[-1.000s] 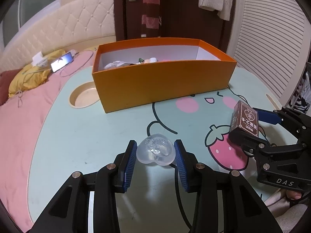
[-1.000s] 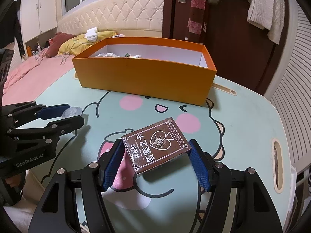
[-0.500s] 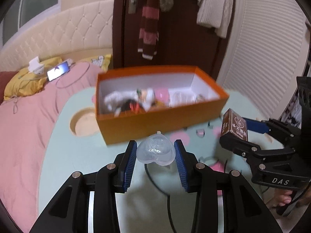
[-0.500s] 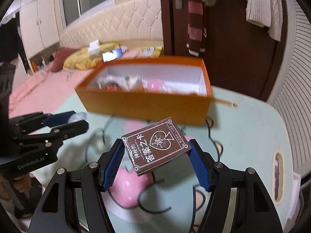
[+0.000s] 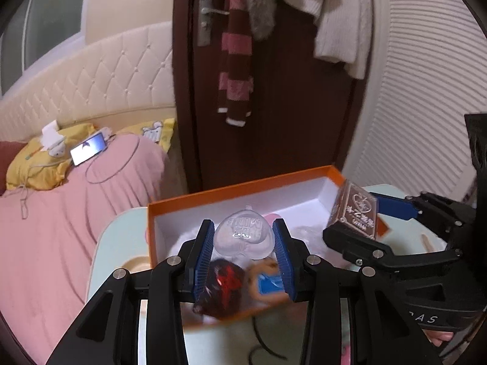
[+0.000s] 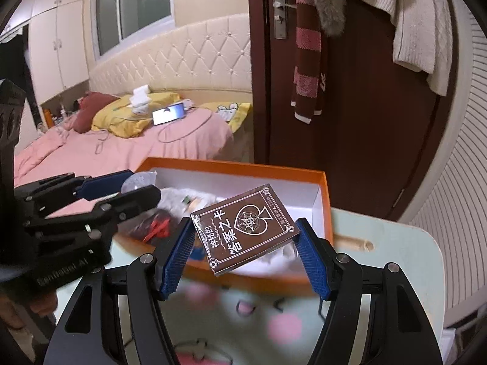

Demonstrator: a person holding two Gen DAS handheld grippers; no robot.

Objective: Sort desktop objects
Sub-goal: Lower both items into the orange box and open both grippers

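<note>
Box contents (image 5: 231, 286) blurred — orange box (image 6: 243, 269) near wall smeared, half-hidden behind card box (image 6: 243, 231)

The box (image 5: 243, 187) sat on the table (image 6: 392, 243), with the bed (image 6: 121, 140) beyond it to the left and the door (image 6: 350, 91) behind it. Above the box's left part hung the heart case (image 5: 242, 237); the card deck (image 6: 245, 228) hung above its right part. A phone (image 6: 168, 114) lay on the bed.

One orange box (image 5: 243, 190), one clear heart-shaped case (image 5: 242, 237), one brown card box (image 6: 246, 228), two grippers, one phone (image 6: 168, 114)
</note>
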